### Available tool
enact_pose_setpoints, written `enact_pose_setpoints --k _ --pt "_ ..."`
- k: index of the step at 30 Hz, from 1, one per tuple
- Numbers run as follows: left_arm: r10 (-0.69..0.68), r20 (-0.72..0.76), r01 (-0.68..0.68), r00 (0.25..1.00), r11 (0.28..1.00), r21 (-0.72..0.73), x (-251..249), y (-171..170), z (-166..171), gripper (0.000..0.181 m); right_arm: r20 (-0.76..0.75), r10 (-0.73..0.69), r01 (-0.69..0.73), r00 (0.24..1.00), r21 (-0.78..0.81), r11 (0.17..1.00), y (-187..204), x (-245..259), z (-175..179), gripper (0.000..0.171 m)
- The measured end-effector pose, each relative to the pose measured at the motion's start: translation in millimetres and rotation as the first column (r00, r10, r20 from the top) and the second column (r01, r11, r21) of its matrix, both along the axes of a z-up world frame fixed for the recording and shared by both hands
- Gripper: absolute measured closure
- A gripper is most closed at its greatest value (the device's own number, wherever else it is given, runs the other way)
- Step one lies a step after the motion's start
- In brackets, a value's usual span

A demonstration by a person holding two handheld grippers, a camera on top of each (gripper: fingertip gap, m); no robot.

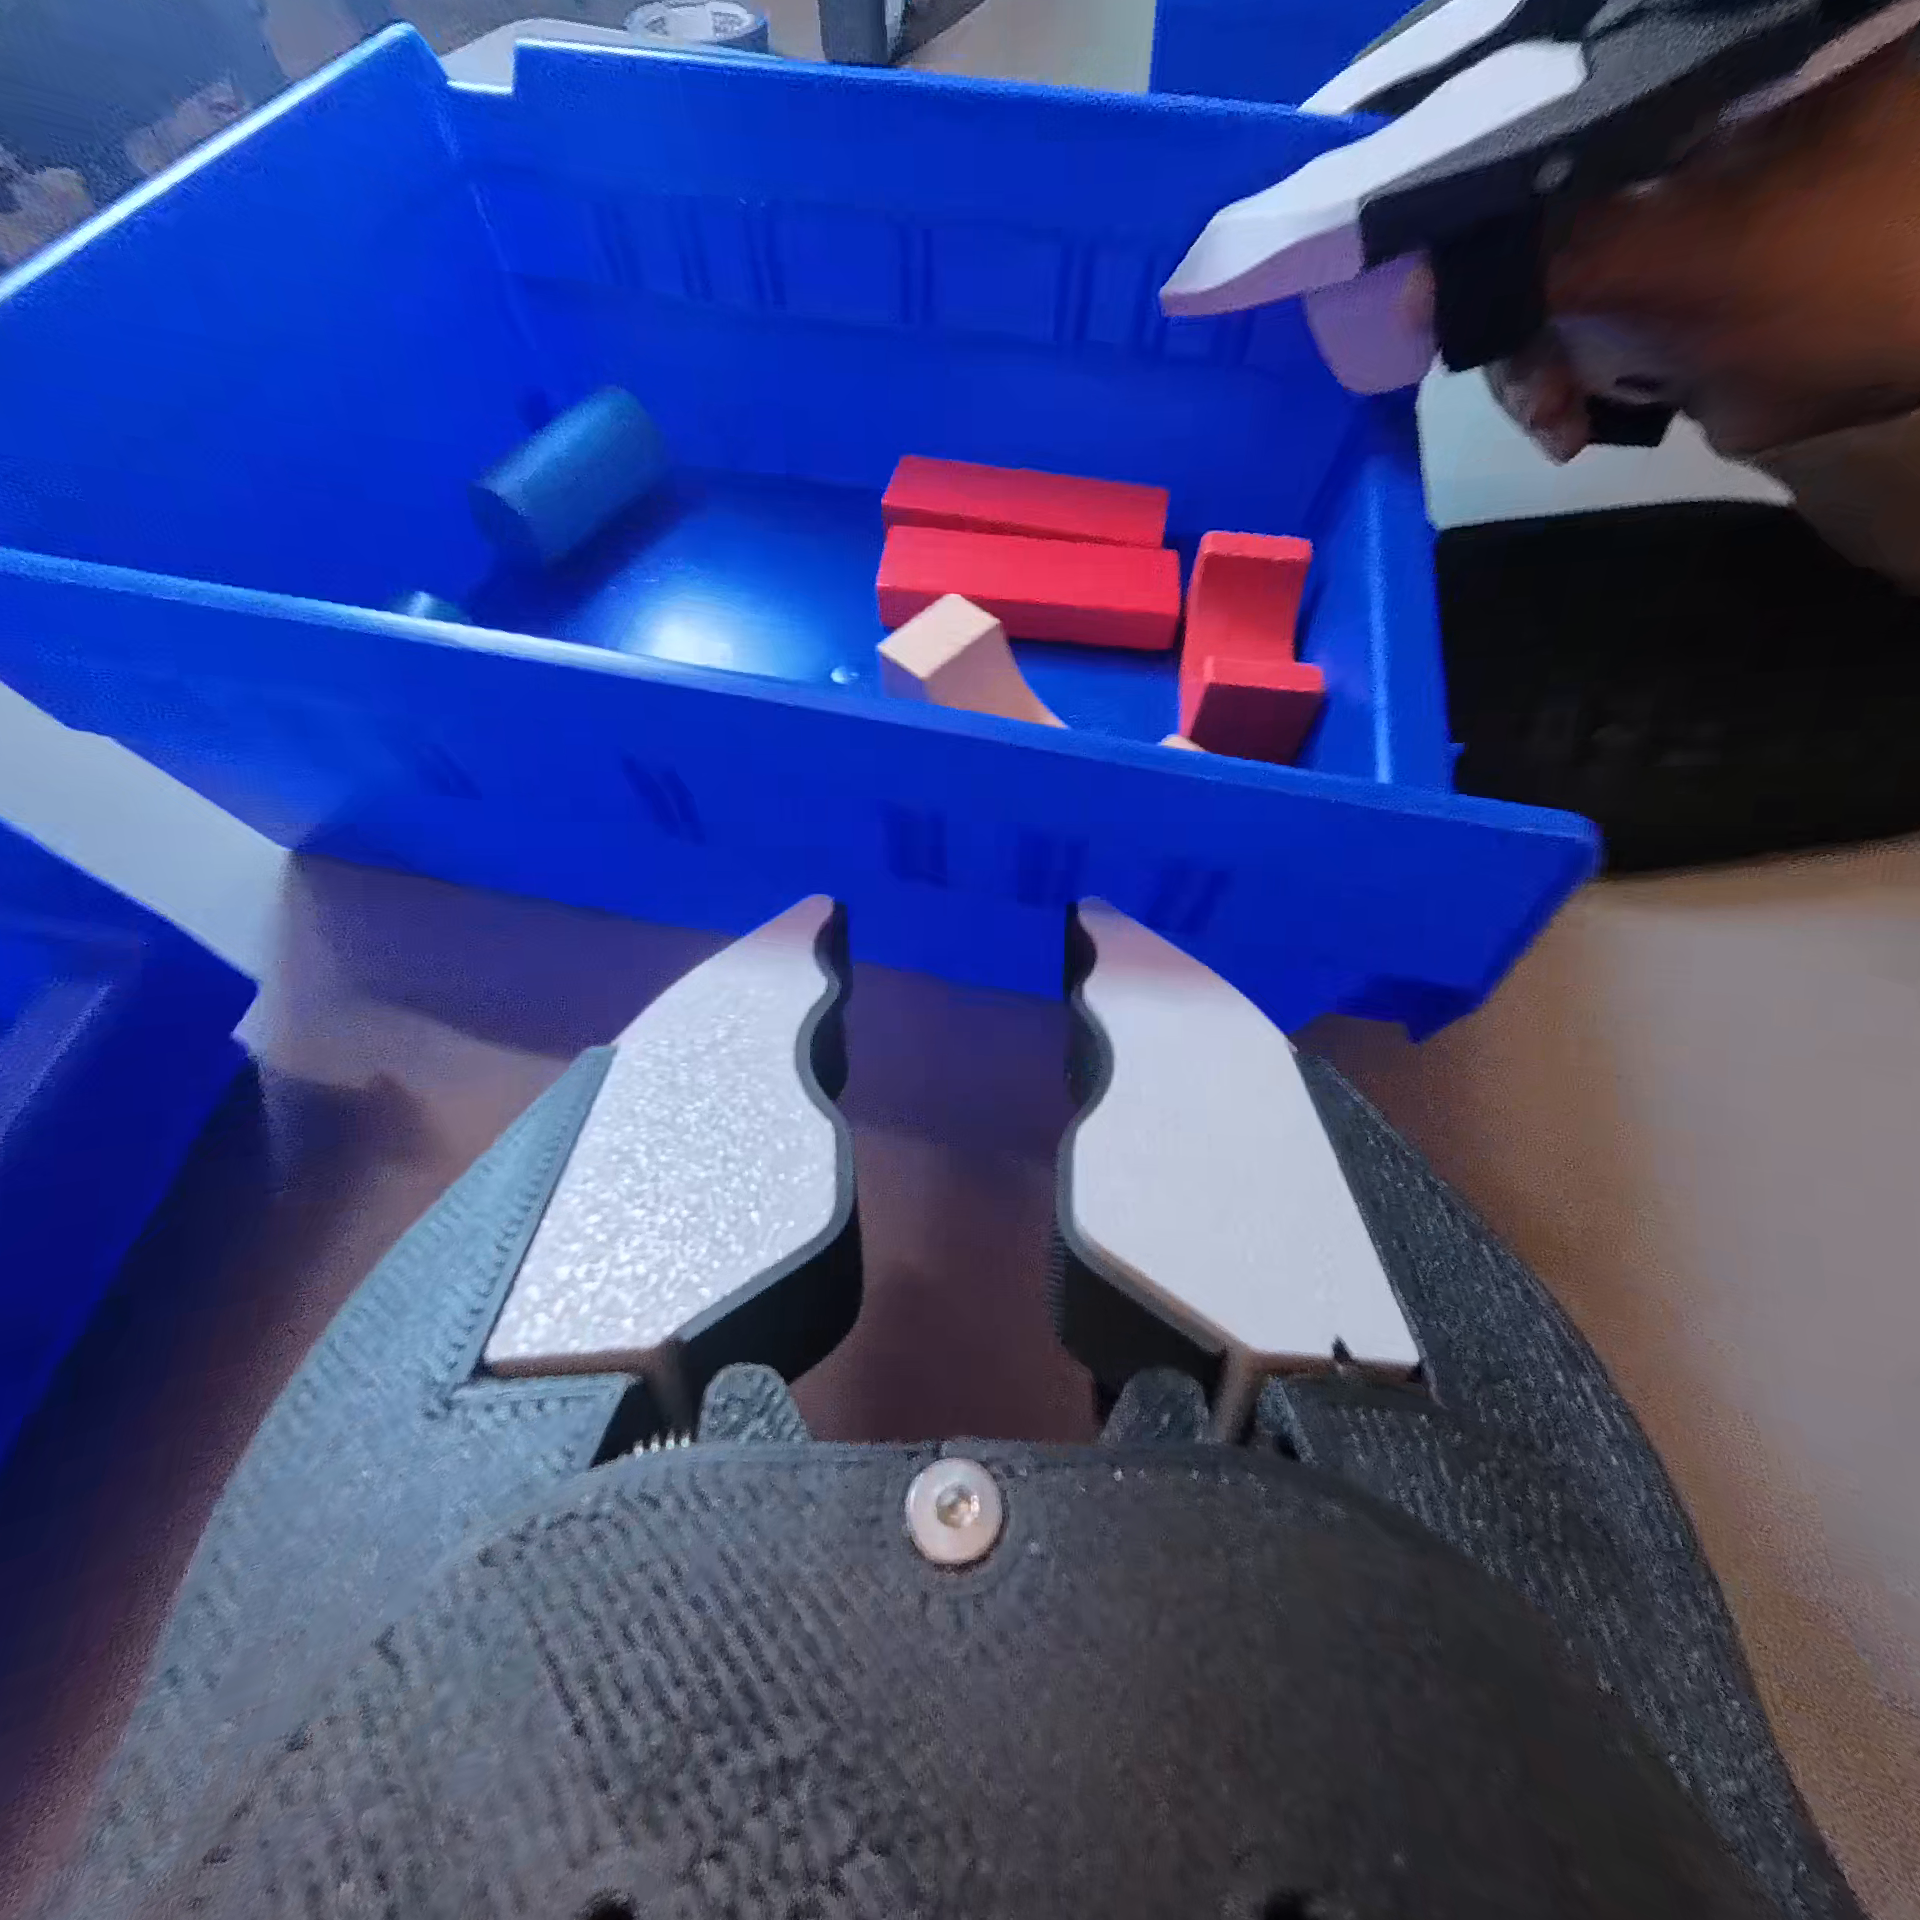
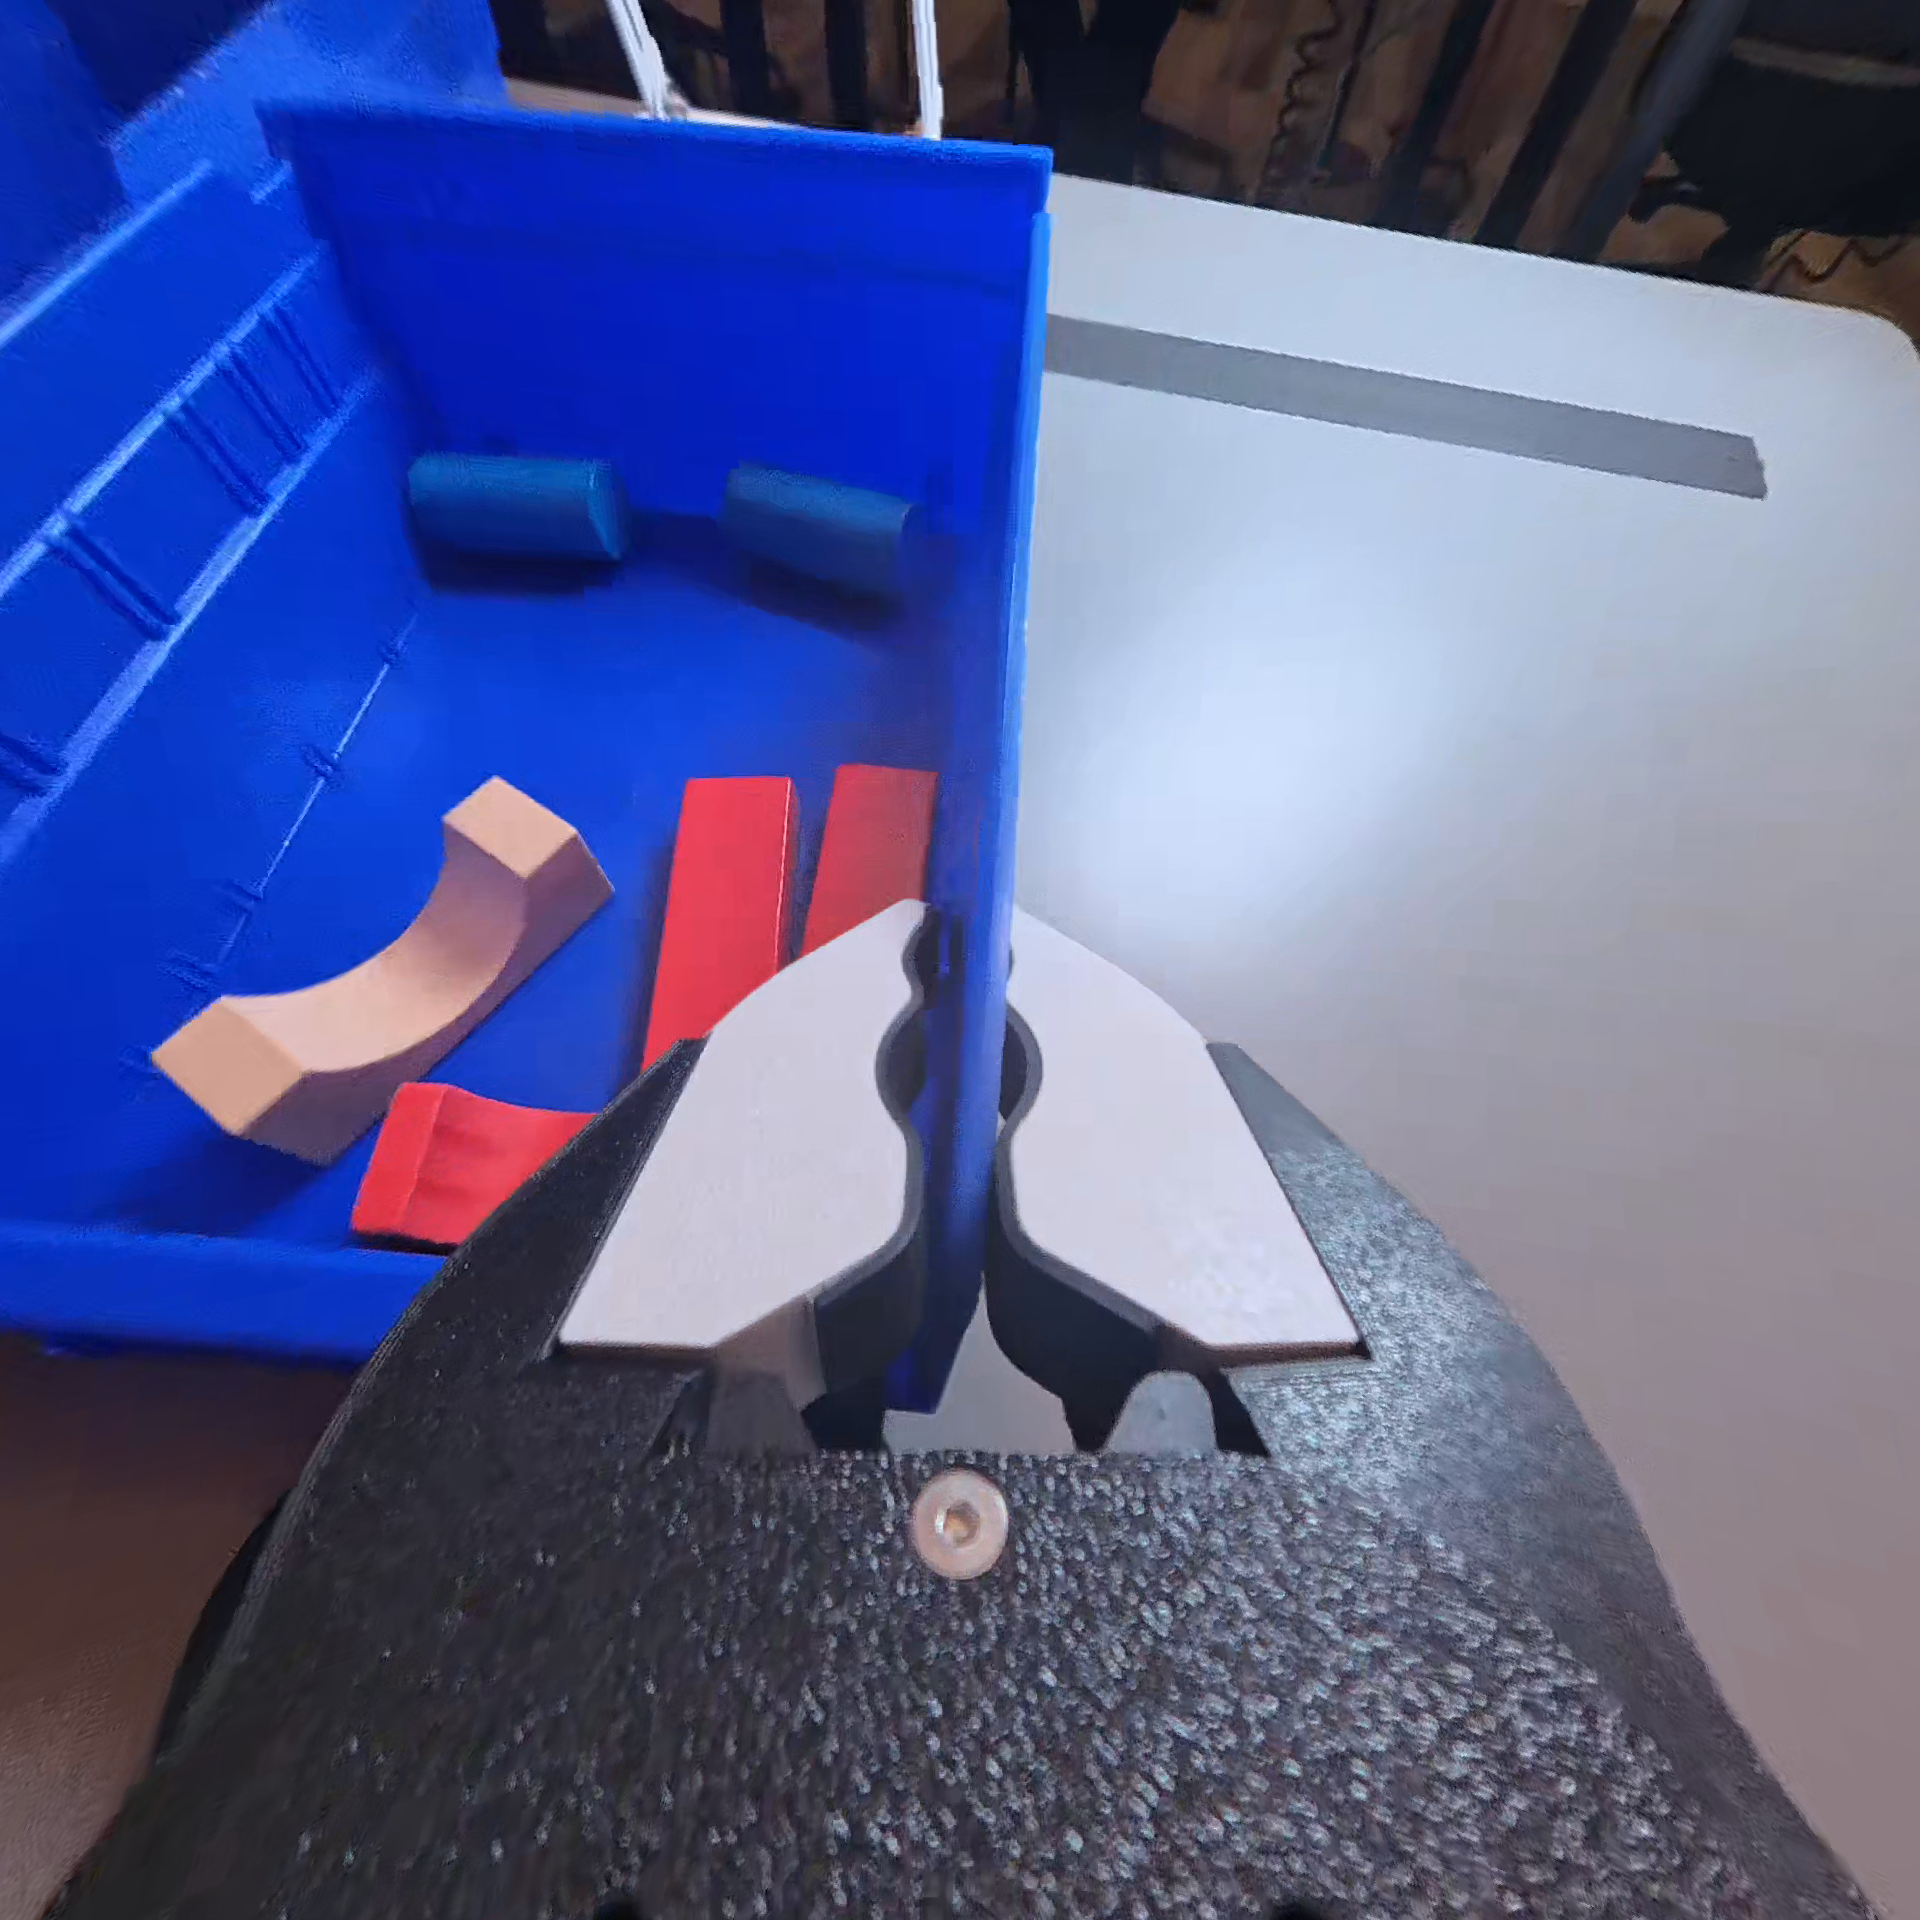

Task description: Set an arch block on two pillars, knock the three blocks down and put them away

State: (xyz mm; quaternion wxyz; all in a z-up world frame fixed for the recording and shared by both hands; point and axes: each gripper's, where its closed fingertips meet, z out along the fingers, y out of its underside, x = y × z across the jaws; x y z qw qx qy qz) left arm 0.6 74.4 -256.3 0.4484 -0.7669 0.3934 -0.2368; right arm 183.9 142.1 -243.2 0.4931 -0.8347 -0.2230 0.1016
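Note:
A blue bin (image 1: 727,769) stands on the table. Inside lie two red pillar blocks (image 1: 1029,499) (image 1: 1029,587), a red arch block (image 1: 1242,623), a tan arch block (image 1: 951,655) and a blue cylinder (image 1: 571,468). My left gripper (image 1: 956,914) is open and empty, just in front of the bin's near wall. My right gripper (image 2: 966,925) is shut on the bin's side wall (image 2: 977,727), one finger inside and one outside. The right wrist view shows the tan arch (image 2: 384,997), both red pillars (image 2: 727,894), the red arch (image 2: 457,1153) and two blue cylinders (image 2: 514,509).
A second blue bin (image 1: 83,1091) sits at the left edge. A grey tape strip (image 2: 1403,405) lies on the white table to the right of the bin. A black mat (image 1: 1662,675) lies beyond the bin's right side. Tip to tip, the grippers are about 20 cm apart.

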Motion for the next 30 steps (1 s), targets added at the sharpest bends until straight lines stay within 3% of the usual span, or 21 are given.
enact_pose_setpoints --k 3,7,11,14,18,27,30 --pt "-0.001 0.043 0.002 0.999 1.0 -0.022 -3.2 -15.5 -0.3 0.15 -0.02 0.004 -0.003 1.0 0.066 0.998 -11.6 -5.8 10.9 0.167" --pt "-0.042 0.154 0.055 0.987 0.995 -0.08 -2.4 -35.2 9.4 0.137 -0.14 0.006 0.011 0.99 0.119 0.993 -17.7 -7.5 38.6 0.167" --pt "-0.094 0.18 0.103 0.979 0.994 -0.045 0.6 -57.0 21.5 0.135 -0.197 0.013 0.007 0.98 0.101 0.995 -16.8 -3.0 41.4 0.167" --pt "-0.102 0.088 0.094 0.991 0.992 0.083 -1.6 -63.2 23.3 0.133 -0.212 0.022 -0.002 0.977 0.098 0.995 -17.3 -1.4 43.1 0.167" --pt "-0.077 -0.161 0.132 0.984 0.921 0.366 -3.8 -64.5 31.4 0.131 -0.206 0.036 -0.015 0.978 0.099 0.995 -19.5 -1.7 47.4 0.167" --pt "-0.081 -0.227 0.166 0.971 0.906 0.39 0.5 -63.7 35.0 0.131 -0.28 0.063 -0.046 0.958 0.068 0.997 -24.8 -0.2 46.8 0.167" --pt "-0.049 -0.3 0.189 0.953 0.868 0.459 -4.4 -60.9 38.4 0.131 -0.278 0.077 -0.06 0.957 0.068 0.996 -27.2 0.8 50.6 0.167"
